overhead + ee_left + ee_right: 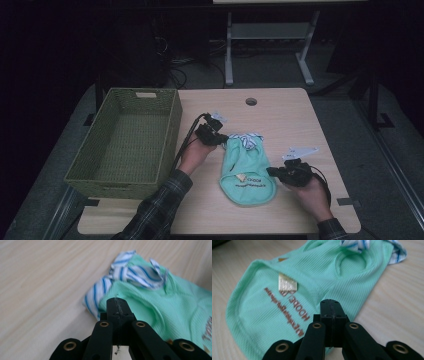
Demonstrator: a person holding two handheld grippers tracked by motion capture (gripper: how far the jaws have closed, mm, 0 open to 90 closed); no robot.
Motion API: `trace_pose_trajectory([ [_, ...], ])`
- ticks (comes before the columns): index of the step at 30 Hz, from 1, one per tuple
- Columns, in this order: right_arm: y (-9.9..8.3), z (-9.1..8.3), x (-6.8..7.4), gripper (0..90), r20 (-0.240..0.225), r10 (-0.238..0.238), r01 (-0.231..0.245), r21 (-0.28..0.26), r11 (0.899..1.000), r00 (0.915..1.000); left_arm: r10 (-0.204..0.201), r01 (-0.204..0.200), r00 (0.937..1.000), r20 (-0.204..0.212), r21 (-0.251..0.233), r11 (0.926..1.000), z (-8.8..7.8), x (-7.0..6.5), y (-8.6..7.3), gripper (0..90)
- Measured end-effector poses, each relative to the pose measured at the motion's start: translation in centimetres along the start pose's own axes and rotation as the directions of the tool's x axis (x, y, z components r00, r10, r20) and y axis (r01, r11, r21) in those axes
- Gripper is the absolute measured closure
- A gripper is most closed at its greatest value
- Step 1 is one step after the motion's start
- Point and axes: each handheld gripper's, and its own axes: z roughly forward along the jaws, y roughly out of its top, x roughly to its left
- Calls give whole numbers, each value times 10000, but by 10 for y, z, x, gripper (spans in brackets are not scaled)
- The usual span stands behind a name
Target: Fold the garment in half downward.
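A mint-green small garment with a blue-and-white striped collar lies flat on the wooden table. My left gripper rests at the garment's upper left, beside the collar. In the left gripper view its jaws are pressed together at the green fabric's edge, just below the striped collar. My right gripper sits at the garment's lower right edge. The right gripper view shows it shut over the hem of the garment, near brown lettering and a small tag. Whether either pinches fabric is hidden.
A green woven basket, with nothing in it, stands on the table's left side, close to my left forearm. A cable hole is at the table's far middle. A table frame stands behind on the dark floor.
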Motion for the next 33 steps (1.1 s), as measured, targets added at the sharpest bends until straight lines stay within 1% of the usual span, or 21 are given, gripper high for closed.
trace_pose_trajectory([
  [2, -4, -1, 3, 898, -59, 54, -53, 79, 10000, 10000, 7, -7, 10000, -62, 35, 10000, 7, 3, 5, 898],
  [3, -6, -1, 4, 898, -60, 64, -63, 113, 9999, 10000, -22, 22, 9999, -125, -22, 10000, 11, 4, 6, 898],
  [5, -10, -1, 5, 898, -107, 74, -71, 214, 9997, 9999, -56, 56, 9999, -93, 15, 10000, 17, 5, 9, 898],
  [8, -14, -1, 6, 898, -164, 91, -86, 305, 9995, 9998, -56, 56, 10000, -29, 245, 9997, 29, 6, 11, 898],
  [9, -15, 0, 7, 898, -187, 49, -43, 347, 9994, 9998, 40, -35, 9999, -98, 431, 9991, 36, 6, 12, 898],
  [10, -15, 0, 7, 898, -187, 49, -43, 347, 9994, 9998, 40, -35, 9999, -98, 431, 9991, 36, 6, 12, 898],
  [12, -16, 0, 8, 898, -142, 81, -74, 472, 9989, 9999, 104, -88, 9997, -220, 690, 9976, 43, 7, 11, 898],
  [16, -16, 3, 7, 898, -144, 37, -28, 604, 9982, 9999, -62, 84, 9997, -217, 998, 9950, 49, 9, 8, 898],
  [17, -17, 3, 8, 899, -106, -6, 13, 643, 9979, 9999, -98, 120, 9997, -238, 917, 9957, 49, 9, 8, 898],
  [20, -16, 3, 7, 899, -50, -107, 110, 706, 9974, 9999, -50, 79, 9996, -271, 1097, 9939, 47, 9, 8, 898],
  [21, -16, 3, 7, 898, -35, -77, 79, 682, 9976, 10000, -2, 34, 9996, -285, 1134, 9935, 47, 9, 8, 899],
  [23, -16, 3, 6, 898, -10, -1, 1, 688, 9976, 10000, -77, 117, 9994, -348, 1153, 9933, 45, 8, 6, 899],
  [26, -16, 1, 3, 898, 136, 68, -78, 719, 9974, 9999, -216, 258, 9991, -368, 1174, 9927, 40, 7, 0, 899],
  [28, -17, 0, -3, 899, 277, 99, -118, 695, 9975, 9996, -367, 405, 9987, -359, 1117, 9929, 34, 6, -8, 899],
  [29, -17, 0, -3, 899, 277, 99, -118, 695, 9975, 9996, -367, 405, 9987, -359, 1117, 9929, 34, 6, -8, 899],
  [30, -17, -1, -5, 898, 301, 126, -146, 696, 9975, 9995, -448, 482, 9984, -330, 1106, 9927, 31, 5, -11, 899],
  [31, -16, -1, -8, 898, 403, 130, -158, 689, 9975, 9991, -508, 540, 9982, -327, 1056, 9929, 30, 4, -13, 899],
  [33, -16, -1, -11, 899, 492, 163, -196, 664, 9976, 9987, -505, 538, 9982, -315, 1140, 9920, 26, 1, -18, 899],
])
